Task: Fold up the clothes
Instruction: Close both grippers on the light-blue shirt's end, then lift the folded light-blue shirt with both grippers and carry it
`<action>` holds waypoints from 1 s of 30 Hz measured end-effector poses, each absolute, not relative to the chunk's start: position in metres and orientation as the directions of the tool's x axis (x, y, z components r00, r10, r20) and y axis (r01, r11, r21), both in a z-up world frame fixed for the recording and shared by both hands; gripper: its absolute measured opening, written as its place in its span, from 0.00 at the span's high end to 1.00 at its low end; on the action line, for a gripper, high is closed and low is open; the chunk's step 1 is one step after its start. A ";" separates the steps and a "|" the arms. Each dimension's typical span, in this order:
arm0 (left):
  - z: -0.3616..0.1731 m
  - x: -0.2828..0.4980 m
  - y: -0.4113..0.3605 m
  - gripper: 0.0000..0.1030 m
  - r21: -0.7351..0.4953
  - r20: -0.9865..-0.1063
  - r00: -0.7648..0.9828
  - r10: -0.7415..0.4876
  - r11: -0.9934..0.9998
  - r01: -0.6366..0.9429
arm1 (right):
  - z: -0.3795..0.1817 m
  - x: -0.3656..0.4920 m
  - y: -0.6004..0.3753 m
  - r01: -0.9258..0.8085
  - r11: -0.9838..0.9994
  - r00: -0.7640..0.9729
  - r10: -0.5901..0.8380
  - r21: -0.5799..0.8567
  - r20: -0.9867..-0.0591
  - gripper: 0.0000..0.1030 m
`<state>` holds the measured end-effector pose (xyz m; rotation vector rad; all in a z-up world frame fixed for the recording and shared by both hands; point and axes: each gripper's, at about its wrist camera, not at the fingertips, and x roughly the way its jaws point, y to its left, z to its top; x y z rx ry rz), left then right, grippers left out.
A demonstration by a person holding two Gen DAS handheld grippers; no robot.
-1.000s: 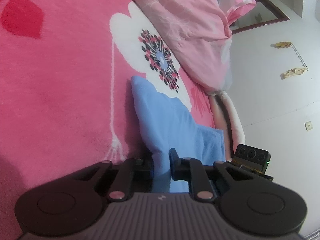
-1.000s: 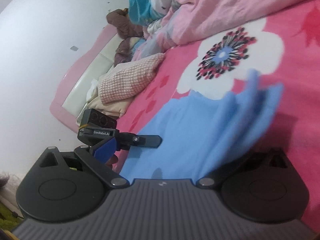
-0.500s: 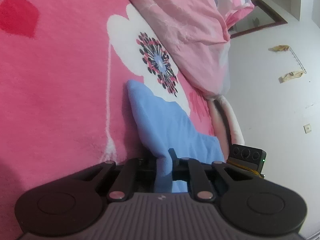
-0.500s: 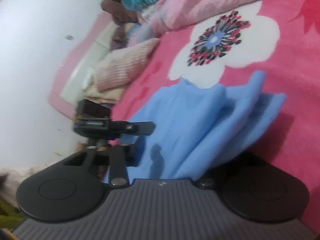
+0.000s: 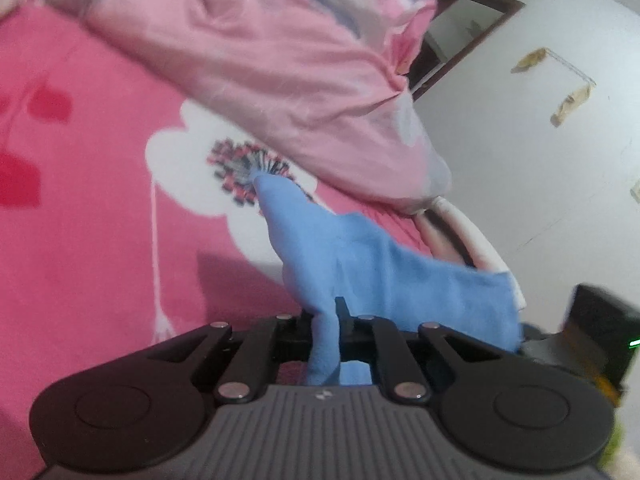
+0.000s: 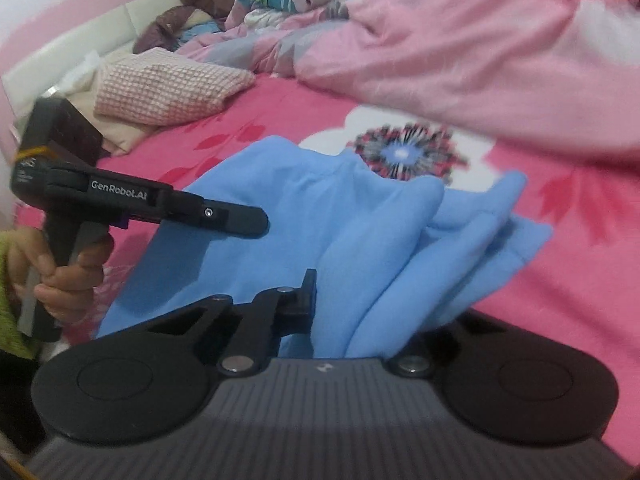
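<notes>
Here, the blue garment hung bunched over the pink floral blanket, beside the pink duvet. The left gripper and the right gripper each pinched its cloth tight.

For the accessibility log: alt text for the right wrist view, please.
The right gripper pinches a bunched blue garment above a pink floral blanket. At left, a hand holds the left gripper over the garment.

Soft, even indoor light, motion-blurred, with fisheye bending at the edges
</notes>
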<state>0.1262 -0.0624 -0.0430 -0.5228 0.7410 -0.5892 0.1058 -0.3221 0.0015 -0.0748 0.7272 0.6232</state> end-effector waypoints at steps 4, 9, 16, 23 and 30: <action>-0.019 0.102 -0.067 0.92 -0.572 -0.443 0.643 -0.625 0.749 0.335 | 0.026 0.079 -0.311 -0.540 0.841 0.647 0.439 0.032 -0.623 0.93; 0.009 0.063 -0.067 0.92 -0.533 -0.386 0.700 -0.601 0.765 0.362 | 0.057 0.037 -0.304 -0.523 0.850 0.713 0.400 -0.059 -0.576 0.93; 0.057 -0.002 -0.071 0.92 -0.425 -0.275 0.763 -0.585 0.786 0.449 | 0.105 -0.024 -0.301 -0.503 0.854 0.783 0.383 -0.136 -0.489 0.93; 0.116 -0.058 -0.077 0.92 -0.370 -0.169 0.777 -0.606 0.770 0.520 | 0.155 -0.090 -0.299 -0.470 0.857 0.846 0.368 -0.213 -0.385 0.93; 0.166 -0.116 -0.087 0.92 -0.313 -0.091 0.774 -0.627 0.756 0.575 | 0.199 -0.157 -0.308 -0.426 0.861 0.894 0.355 -0.276 -0.274 0.93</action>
